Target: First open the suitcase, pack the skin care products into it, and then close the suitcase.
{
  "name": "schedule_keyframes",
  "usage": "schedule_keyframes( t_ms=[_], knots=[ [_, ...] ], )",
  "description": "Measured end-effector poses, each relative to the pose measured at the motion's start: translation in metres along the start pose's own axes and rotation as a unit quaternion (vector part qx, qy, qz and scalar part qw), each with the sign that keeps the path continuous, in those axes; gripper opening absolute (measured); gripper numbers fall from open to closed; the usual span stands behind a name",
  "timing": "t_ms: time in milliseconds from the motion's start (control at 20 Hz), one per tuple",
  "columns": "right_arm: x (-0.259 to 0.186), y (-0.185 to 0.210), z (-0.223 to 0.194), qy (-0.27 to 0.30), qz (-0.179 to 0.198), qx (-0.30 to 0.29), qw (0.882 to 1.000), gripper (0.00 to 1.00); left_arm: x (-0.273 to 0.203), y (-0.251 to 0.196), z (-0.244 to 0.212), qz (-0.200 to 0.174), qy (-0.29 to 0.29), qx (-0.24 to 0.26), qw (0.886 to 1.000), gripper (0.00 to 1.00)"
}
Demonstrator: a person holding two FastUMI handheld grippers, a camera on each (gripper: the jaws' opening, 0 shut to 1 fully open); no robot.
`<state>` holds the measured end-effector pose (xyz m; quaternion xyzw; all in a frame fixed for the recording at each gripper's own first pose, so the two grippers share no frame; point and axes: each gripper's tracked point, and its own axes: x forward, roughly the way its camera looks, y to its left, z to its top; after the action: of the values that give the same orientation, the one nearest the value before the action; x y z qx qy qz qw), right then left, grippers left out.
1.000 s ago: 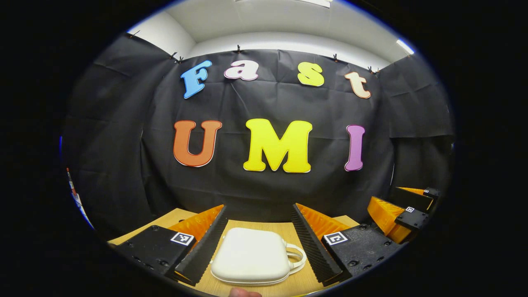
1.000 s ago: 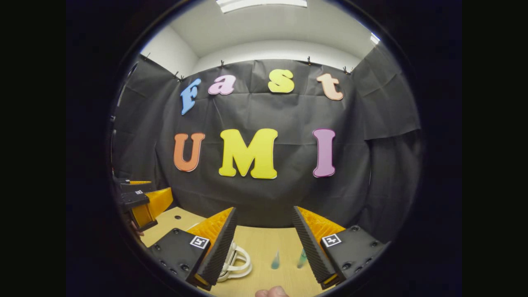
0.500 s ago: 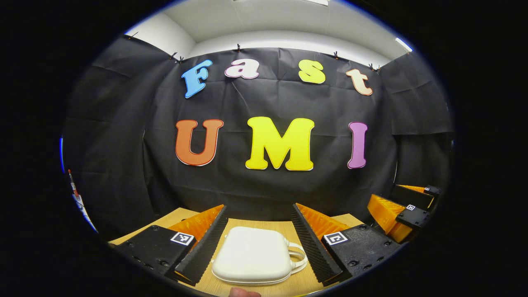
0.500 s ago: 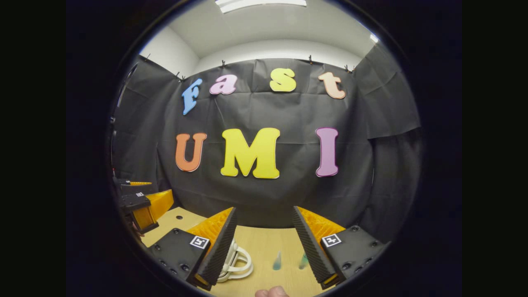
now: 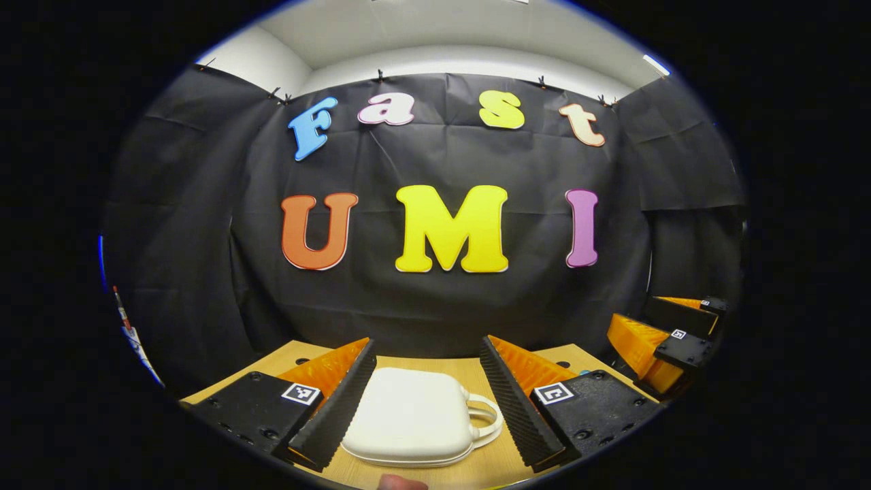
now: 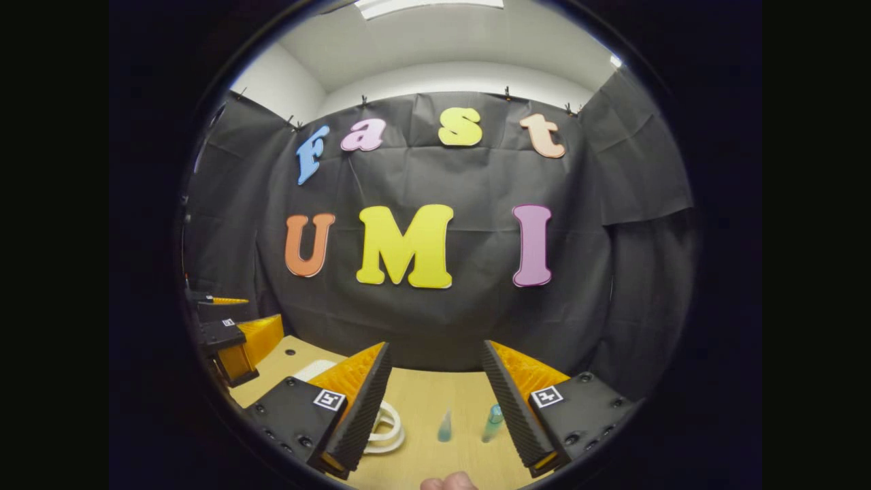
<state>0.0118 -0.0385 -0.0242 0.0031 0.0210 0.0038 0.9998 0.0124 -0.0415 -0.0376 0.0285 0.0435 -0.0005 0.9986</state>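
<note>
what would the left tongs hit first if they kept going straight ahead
Probably the white suitcase. In the left gripper view it lies closed on the wooden table, right between the open left tongs, handle toward the right finger. How near it is cannot be judged; if the tongs pass above it, the black cloth wall comes next.

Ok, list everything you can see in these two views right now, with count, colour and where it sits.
suitcase: one, white, closed, lying on the table between the left tool's fingers; its handle faces the bottles.
skin care bottles: two, translucent teal, standing on the table right of the suitcase, ahead of the right tool.
table: one, light wood.
ceiling light: one, white, overhead.
left tool: one, open, around the suitcase without touching it.
right tool: one, open, above the table, holding nothing.
fingertip: one at each view's bottom edge.
</note>
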Motion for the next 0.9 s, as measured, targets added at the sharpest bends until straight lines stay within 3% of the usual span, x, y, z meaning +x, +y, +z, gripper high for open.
schedule_keyframes(
  t_ms=[250,500,700,900],
  knots=[
    [-0.007,-0.037,-0.022,0.028,-0.015,-0.006,0.999,0.80,0.007,-0.043,-0.036,-0.048,0.044,0.015,0.998,0.98],
    [-0.015,-0.093,-0.039,0.052,-0.051,-0.014,0.997,0.80,0.030,-0.081,-0.094,-0.100,0.101,0.108,0.984,0.98],
    [-0.026,-0.135,-0.056,0.073,-0.086,-0.011,0.994,0.80,0.050,-0.097,-0.142,-0.135,0.150,0.194,0.960,0.99],
    [-0.030,-0.160,-0.065,0.083,-0.109,-0.006,0.991,0.80,0.061,-0.105,-0.195,-0.149,0.192,0.295,0.924,0.99]
  ],
)
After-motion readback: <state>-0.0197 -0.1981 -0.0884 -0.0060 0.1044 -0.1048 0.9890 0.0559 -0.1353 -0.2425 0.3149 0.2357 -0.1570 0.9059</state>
